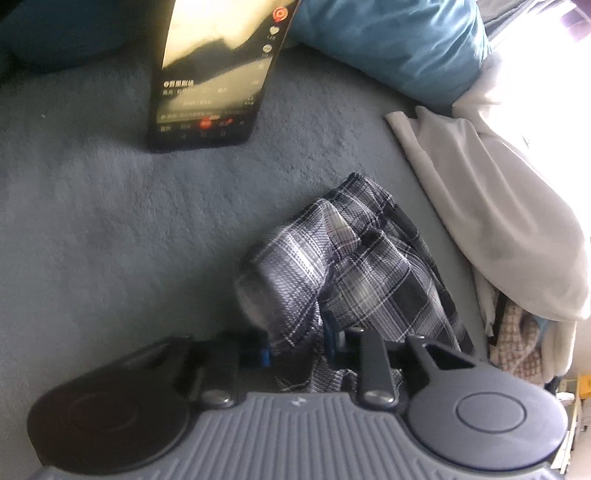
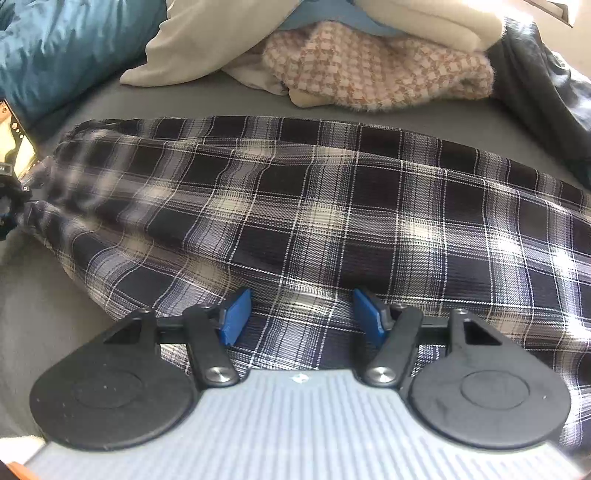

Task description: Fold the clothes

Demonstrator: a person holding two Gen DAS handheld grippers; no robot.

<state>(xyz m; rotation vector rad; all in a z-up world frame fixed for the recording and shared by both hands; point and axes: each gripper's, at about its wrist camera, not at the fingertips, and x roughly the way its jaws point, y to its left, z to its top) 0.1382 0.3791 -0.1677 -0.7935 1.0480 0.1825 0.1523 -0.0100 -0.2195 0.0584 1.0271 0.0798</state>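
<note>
Left gripper (image 1: 297,349) is clamped on a bunched end of the plaid cloth (image 1: 343,266), the fabric squeezed between its blue pads (image 1: 263,356) and spilling up toward one o'clock in the left wrist view. The picture is a touch blurred there, but the cloth clearly sits in the pinch.

Over on the right wrist view, the right gripper (image 2: 301,317) has its jaws standing well apart, blue pads (image 2: 236,317) resting down on the plaid cloth (image 2: 314,206), nothing pinched between them. The cloth lies spread across the grey sheet (image 2: 44,314), filling the middle of that view from nine o'clock across to three. At nine o'clock its gathered end meets the left gripper's black tip (image 2: 11,192).

A phone (image 1: 214,74) stands propped at twelve o'clock of the left view, screen lit. A teal pillow (image 1: 388,40) sits at one o'clock behind it. At three o'clock, a white garment (image 1: 491,206) is heaped just beside the plaid.

In the right view, twelve o'clock holds a pile: a pink houndstooth knit (image 2: 373,70) under cream fabric (image 2: 436,22), with a dark garment (image 2: 546,81) at two o'clock.
</note>
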